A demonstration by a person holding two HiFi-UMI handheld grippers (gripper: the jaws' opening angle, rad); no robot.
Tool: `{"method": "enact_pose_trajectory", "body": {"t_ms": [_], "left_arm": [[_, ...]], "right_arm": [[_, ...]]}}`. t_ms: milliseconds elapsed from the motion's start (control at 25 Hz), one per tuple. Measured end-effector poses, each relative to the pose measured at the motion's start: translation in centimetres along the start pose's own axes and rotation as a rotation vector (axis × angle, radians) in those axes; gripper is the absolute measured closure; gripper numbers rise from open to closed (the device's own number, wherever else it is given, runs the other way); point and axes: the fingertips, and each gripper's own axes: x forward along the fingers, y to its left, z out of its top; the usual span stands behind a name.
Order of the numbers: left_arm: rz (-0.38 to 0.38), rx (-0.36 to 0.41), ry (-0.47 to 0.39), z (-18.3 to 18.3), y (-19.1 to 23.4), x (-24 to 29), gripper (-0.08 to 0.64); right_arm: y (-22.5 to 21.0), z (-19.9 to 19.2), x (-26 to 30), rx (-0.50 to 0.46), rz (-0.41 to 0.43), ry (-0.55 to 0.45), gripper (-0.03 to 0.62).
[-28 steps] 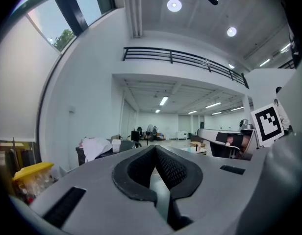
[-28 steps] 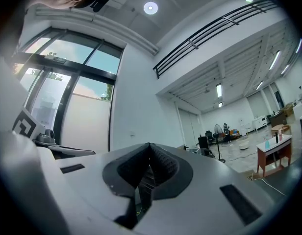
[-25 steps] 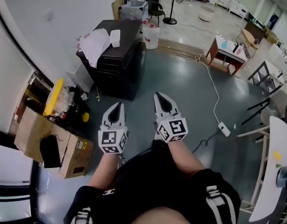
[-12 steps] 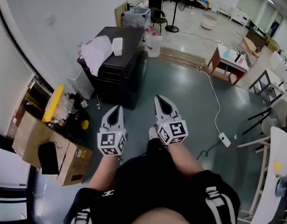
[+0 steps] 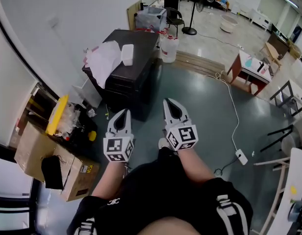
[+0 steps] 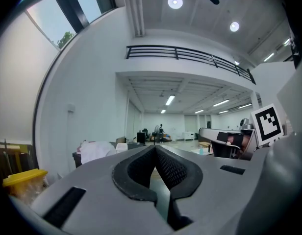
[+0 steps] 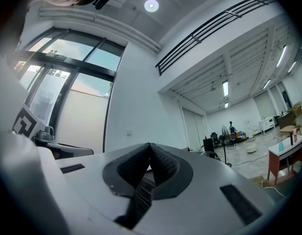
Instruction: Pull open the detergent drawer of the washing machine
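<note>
Underfoot, a glossy dark grey floor (image 5: 200,106) fills the near part of the room, with a white wall (image 5: 58,23) on the left. Nearest are the person's black trousers (image 5: 161,190) and the two grippers held side by side. These are the left gripper (image 5: 124,113) and the right gripper (image 5: 171,105), each carrying one marker cube (image 5: 118,149). In both gripper views the fingers (image 6: 178,168) are clenched tip to tip, with nothing between them. At the lower left edge a white panel (image 5: 11,177) with dark bands may be the washing machine. Too little of it shows to be sure, and its detergent drawer cannot be made out.

Just left of the grippers sit two cardboard boxes (image 5: 31,143), with one black bag (image 5: 52,173) lying on them. One yellow lid (image 5: 58,114) leans in the clutter behind. Ahead stands one black cabinet (image 5: 126,89). On top of it lie one crumpled white cloth (image 5: 104,58) and one small white container (image 5: 127,54). One clear water jug (image 5: 169,50) stands at its far corner. To the right, one white cable (image 5: 233,106) runs across the floor to one power strip (image 5: 241,156). Beyond it is one small wooden bench (image 5: 249,67).

Farther off the floor turns pale (image 5: 214,33). One black chair (image 5: 174,16), one standing fan (image 5: 191,13) and one round white tub (image 5: 229,21) stand there.
</note>
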Motion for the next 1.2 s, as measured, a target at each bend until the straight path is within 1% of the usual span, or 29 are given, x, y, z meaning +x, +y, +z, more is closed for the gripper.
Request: {"method": "enact_pose_trajectory", "body": {"t_ms": [120, 280, 640, 920, 1080, 1200], "left_arm": [[0.009, 0.001, 0.017, -0.3, 1.0, 3.4, 0.558], [0.022, 0.004, 0.027, 0.4, 2.1, 7.8, 0.558], [0.057, -0.016, 0.084, 0.0, 4.3, 18.1, 0.558], [0.08, -0.016, 0.093, 0.6, 5.7, 26.6, 0.558], [0.101, -0.027, 0.076, 1.2, 6.5, 29.6, 0.558], [0.112, -0.039, 0.077, 1.1, 8.0, 30.8, 0.558]], "right_arm": [[-1.9, -0.8, 3.2, 0.015, 0.015, 0.011, 0.589], [-4.7, -0.9, 7.3, 0.028, 0.031, 0.015, 0.589], [-11.1, -3.7, 15.6, 0.076, 0.064, 0.081, 0.589], [-15.9, -5.2, 22.8, 0.091, 0.121, 0.11, 0.589], [-17.1, -5.8, 26.1, 0.101, 0.164, 0.129, 0.589], [-17.2, -6.3, 28.0, 0.113, 0.174, 0.14, 0.589]]}}
